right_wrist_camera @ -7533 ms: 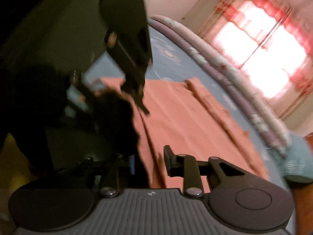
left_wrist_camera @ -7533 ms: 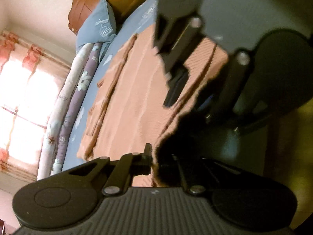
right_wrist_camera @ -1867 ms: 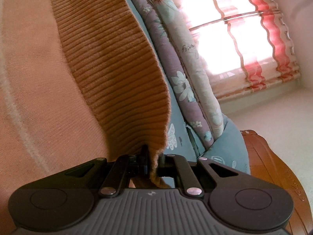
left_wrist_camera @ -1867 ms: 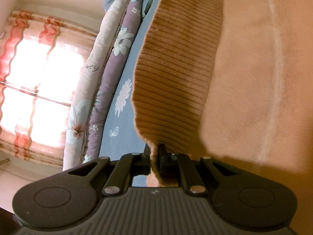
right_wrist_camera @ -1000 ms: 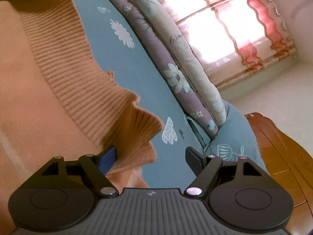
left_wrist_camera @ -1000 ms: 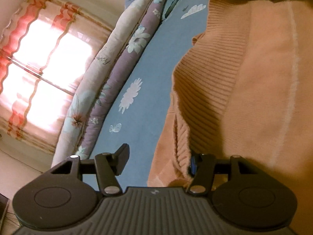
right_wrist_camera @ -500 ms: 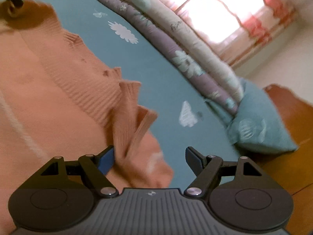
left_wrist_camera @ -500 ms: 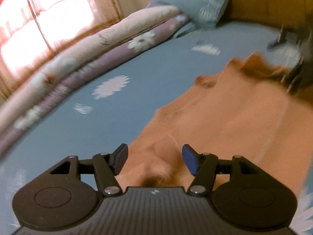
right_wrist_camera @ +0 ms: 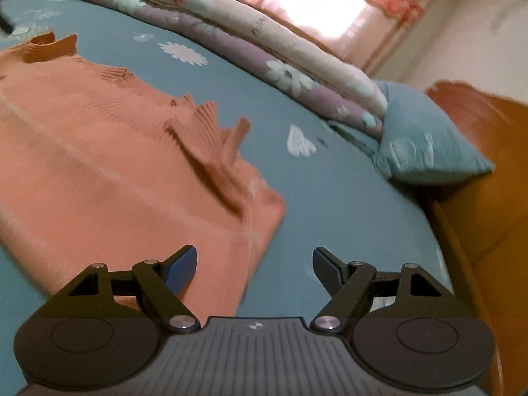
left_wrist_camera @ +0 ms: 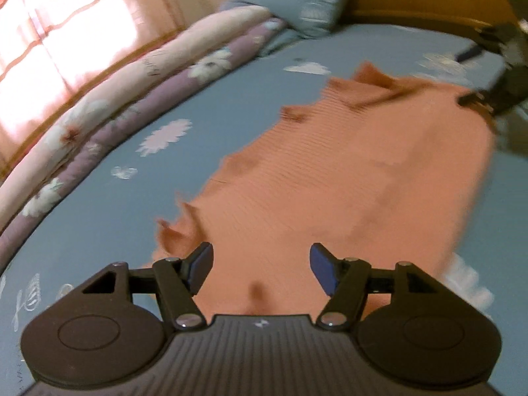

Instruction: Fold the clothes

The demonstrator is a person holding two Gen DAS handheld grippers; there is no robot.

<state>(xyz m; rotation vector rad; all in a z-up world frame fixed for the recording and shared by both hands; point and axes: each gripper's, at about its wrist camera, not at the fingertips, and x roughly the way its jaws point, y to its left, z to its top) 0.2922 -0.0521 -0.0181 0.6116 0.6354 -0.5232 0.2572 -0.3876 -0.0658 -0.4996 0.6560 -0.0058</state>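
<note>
Bare bed sheet (right_wrist_camera: 330, 217) lies clear at 12 o'clock; rolled quilt (right_wrist_camera: 264, 62) and pillow (right_wrist_camera: 425, 145) obstruct at 1 o'clock.

I see a bed with a blue sheet (left_wrist_camera: 250, 105) printed with white flowers and butterflies. A rolled floral quilt (right_wrist_camera: 231, 49), cream and purple, runs along its far edge. A blue pillow (right_wrist_camera: 429, 138) sits at the end of the quilt, against a wooden headboard (right_wrist_camera: 488, 171). Behind the quilt, a bright window with pink-and-red patterned curtains (left_wrist_camera: 59, 16) is blown out by backlight. I see a plain pale wall (right_wrist_camera: 468, 33) right of the window. Both views are motion-blurred.
</note>
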